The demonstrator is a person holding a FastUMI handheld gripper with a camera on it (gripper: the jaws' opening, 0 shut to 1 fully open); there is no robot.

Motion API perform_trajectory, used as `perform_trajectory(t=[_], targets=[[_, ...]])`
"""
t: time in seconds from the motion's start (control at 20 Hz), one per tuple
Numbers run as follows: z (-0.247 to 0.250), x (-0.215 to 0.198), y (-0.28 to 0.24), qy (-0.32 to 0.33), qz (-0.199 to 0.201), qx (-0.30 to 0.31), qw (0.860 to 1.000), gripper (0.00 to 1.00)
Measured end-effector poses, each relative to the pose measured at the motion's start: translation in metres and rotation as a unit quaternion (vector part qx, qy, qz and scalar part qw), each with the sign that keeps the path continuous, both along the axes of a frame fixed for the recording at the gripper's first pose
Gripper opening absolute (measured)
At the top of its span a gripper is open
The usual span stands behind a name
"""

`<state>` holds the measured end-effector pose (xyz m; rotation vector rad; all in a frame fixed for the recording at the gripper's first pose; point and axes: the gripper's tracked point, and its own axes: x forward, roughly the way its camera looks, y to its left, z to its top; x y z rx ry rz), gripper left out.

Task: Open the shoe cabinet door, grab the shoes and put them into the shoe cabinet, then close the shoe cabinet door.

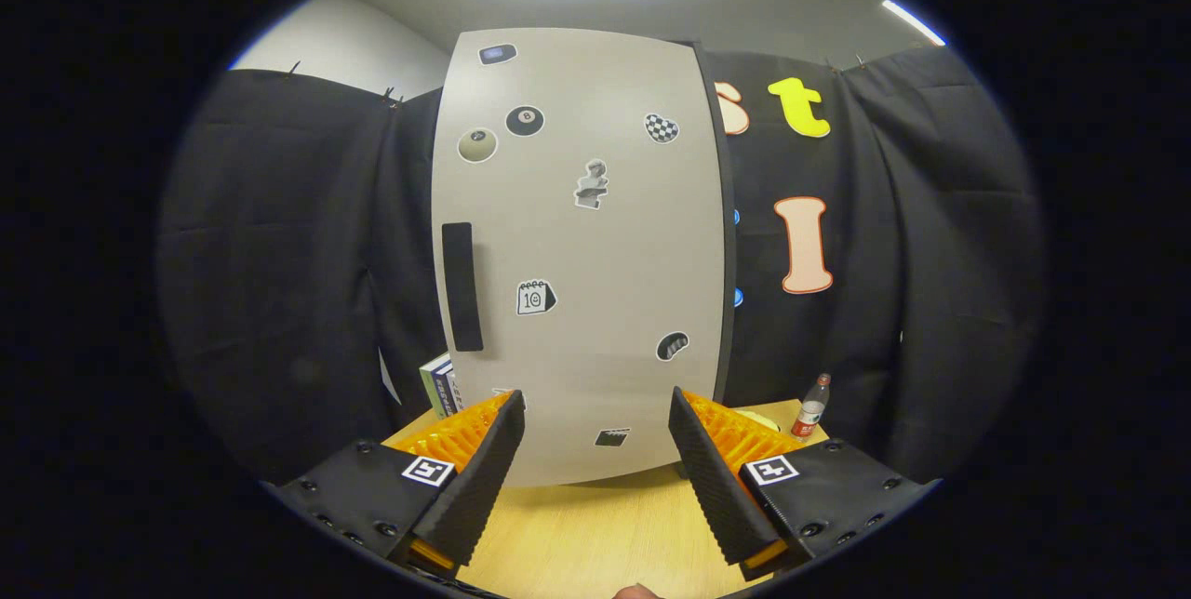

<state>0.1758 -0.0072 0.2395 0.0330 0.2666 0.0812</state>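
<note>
Straight ahead, at twelve o'clock from the tool (596, 450): cabinet (577, 255), standing upright on the worktop (595, 525), long axis vertical, door (595, 208) flush against the body and dotted with stickers. Handle (461, 286) a dark vertical bar near the door's edge, at about eleven o'clock from the tool, well above finger height and beyond the fingertips. Dark side panel showing along the door's opposite edge, so hinge likely there, though not settled by this view.

Tool released: fingers spread wide, nothing between them, touching nothing; door's lower part framed in the gap but some way beyond. Fingertip of the holding person (636, 592) just peeking in at six o'clock.

Shoes not made out anywhere on the worktop. Closed door with no shoes about fits two stages: shoes lying elsewhere with the door yet to be swung, or shoes shut inside already. No telling which from here.

Either way, the relation that counts: handle up and toward eleven o'clock, bar vertical, so any grip on it wanting the fingers either side of the bar.

Books (439, 385) at ten o'clock beside the cabinet; bottle (811, 407) at two o'clock, near the booth wall.
</note>
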Motion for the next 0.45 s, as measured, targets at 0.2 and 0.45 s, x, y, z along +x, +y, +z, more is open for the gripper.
perform_trajectory(t=[0.2,0.45], targets=[[-0.002,-0.001,0.005,0.003,0.002,0.001,1.000,0.98],[-0.004,0.001,0.014,0.004,0.004,0.001,1.000,0.98]])
